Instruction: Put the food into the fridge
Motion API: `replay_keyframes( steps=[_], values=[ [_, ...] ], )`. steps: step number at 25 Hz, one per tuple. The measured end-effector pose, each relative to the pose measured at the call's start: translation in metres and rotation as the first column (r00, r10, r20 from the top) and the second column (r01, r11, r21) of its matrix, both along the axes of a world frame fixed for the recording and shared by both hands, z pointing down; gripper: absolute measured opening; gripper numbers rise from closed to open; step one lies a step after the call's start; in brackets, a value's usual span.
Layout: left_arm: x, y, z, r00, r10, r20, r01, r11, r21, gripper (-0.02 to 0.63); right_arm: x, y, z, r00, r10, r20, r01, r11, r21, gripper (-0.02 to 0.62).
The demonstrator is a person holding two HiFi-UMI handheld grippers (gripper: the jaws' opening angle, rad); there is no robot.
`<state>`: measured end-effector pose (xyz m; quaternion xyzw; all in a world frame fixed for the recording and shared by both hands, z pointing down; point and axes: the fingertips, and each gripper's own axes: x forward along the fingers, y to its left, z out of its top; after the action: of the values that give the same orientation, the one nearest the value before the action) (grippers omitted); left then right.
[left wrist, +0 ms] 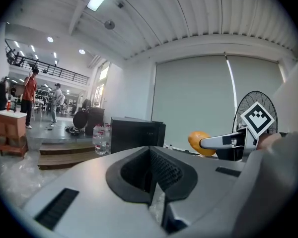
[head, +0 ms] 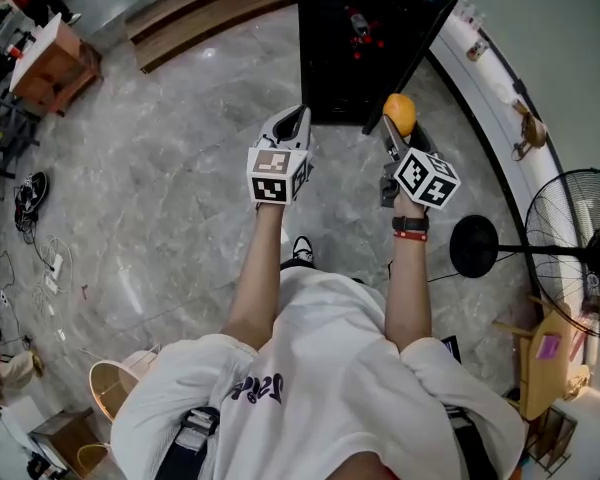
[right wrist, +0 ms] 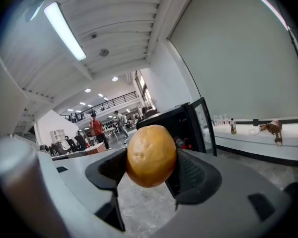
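One orange [head: 401, 111] is the only food in hand, and it is not yet in the fridge [head: 340, 73].

In the head view, the black fridge stands on the floor ahead of the person. Its door [head: 420, 48] is swung open to the right, and something red [head: 360, 26] sits inside, too small to name. The right gripper [head: 393, 126] holds the orange up just in front of the door's lower edge. That arm is stretched forward, with a wristband [head: 410, 226] on the wrist. The left gripper [head: 294, 120] is raised beside it at much the same height and also points toward the fridge, clearly apart from the right one. Judging from this, the door is dealt with and the orange is on its way. Reaching inside, setting it on a shelf and letting go are left.

In the left gripper view, the jaws are pressed together with nothing between them. Beyond them stands the fridge, with water bottles [left wrist: 100, 139] just to its left. The orange shows at the right, held in the other gripper.

In the right gripper view, the jaws stand wide, clamped on the orange from both sides. It fills the gap between the pads and hangs clear of the floor. Behind it is the open fridge, near but not yet reached.
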<state>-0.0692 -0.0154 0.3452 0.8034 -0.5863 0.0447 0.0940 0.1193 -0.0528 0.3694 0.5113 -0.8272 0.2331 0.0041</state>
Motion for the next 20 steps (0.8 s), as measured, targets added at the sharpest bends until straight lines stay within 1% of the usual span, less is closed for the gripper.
replay_keyframes(
  steps=[5,8,10,16,20],
  values=[
    [-0.015,-0.038,0.009,1.000,0.024,0.001,-0.024,1.000,0.002,0.018,-0.026,-0.032,0.005,1.000,-0.016,-0.024,0.016,1.000,0.006,0.322],
    [-0.023,-0.057,0.015,0.998,0.029,0.059,-0.030,0.999,0.013,0.018,-0.039,-0.049,0.010,1.000,-0.019,-0.024,0.019,1.000,0.006,0.322],
    [-0.028,-0.071,0.017,0.997,0.031,0.074,-0.033,0.999,0.018,0.018,-0.049,-0.063,0.010,0.999,-0.022,-0.023,0.023,1.000,0.006,0.322],
    [-0.030,-0.107,0.021,0.997,0.077,0.022,-0.077,0.997,0.026,0.018,-0.073,-0.103,0.020,0.996,-0.076,-0.055,0.077,0.997,0.007,0.322],
    [-0.030,-0.133,0.027,0.996,0.092,0.008,-0.092,0.995,0.030,0.018,-0.079,-0.133,0.029,0.994,-0.103,-0.043,0.103,0.995,0.006,0.322]
  ],
)
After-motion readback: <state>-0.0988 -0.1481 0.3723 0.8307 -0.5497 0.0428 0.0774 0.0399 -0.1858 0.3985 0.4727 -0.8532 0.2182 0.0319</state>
